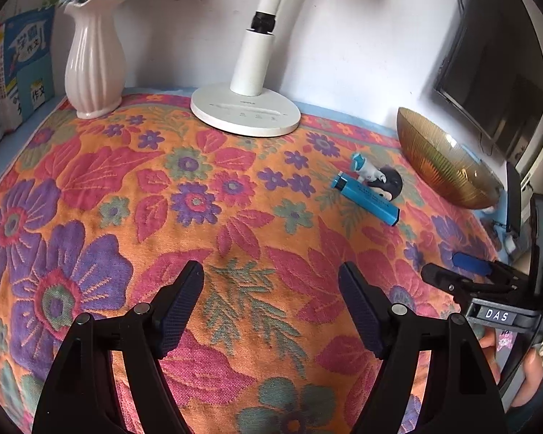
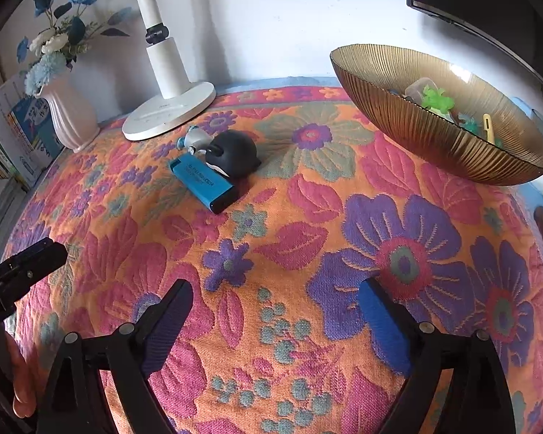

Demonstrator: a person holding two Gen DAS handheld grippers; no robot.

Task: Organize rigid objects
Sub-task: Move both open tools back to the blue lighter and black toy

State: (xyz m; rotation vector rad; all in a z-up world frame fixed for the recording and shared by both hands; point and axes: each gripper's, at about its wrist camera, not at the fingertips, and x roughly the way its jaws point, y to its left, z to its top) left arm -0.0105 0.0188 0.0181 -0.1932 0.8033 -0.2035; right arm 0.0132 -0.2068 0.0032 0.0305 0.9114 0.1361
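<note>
Two fingers pairs released, empty: left gripper [image 1: 271,303], right gripper [image 2: 277,320]. Blue lighter [image 2: 202,181] lay flat, long axis diagonal, touching black toy [image 2: 235,153]; bowl [image 2: 434,137] well apart.

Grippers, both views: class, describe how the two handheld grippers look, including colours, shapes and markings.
The left gripper and right gripper have black angular frames with silver pivot pins and ribbed blue finger pads. The right one carries a white "DAS" label and a green indicator light.

One bowl [image 2: 434,137], one vase [image 1: 92,61], one lamp [image 1: 246,112]
</note>
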